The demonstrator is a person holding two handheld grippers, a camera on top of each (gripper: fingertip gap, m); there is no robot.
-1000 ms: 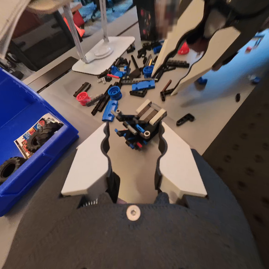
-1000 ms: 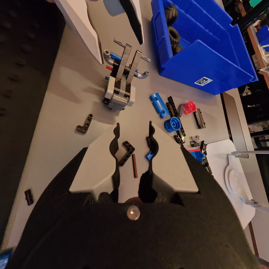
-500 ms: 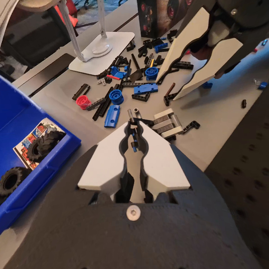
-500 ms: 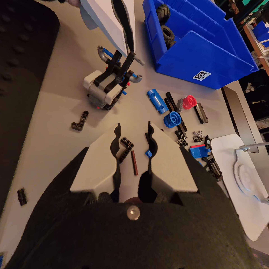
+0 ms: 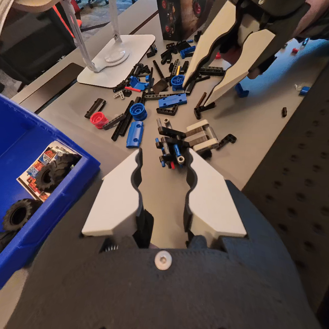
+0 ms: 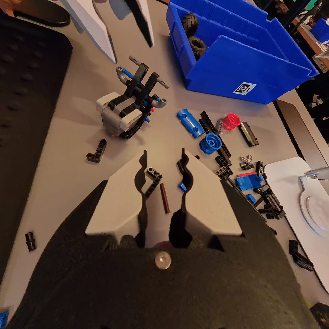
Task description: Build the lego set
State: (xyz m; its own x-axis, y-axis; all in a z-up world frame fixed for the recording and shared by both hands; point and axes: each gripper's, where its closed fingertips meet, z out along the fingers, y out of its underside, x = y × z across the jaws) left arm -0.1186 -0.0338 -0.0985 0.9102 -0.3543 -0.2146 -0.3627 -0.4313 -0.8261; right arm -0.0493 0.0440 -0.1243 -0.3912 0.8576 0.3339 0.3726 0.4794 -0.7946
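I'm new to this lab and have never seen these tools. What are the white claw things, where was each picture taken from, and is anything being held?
The white claws are two-finger grippers, one held in each of a person's hands, each with a camera looking forward along its fingers. One picture looks along the left gripper, the other along the right gripper. Each view also shows the other gripper farther off.

Both grippers are open and hold nothing. On the grey table stands a partly built lego model in black, grey and blue, just ahead of the left gripper. Loose pieces lie around it: a blue wheel hub, a red wheel hub, a blue curved panel, black beams. Between the right gripper's fingers lie a black L-shaped beam and a dark brown axle. A blue bin holds black tyres.
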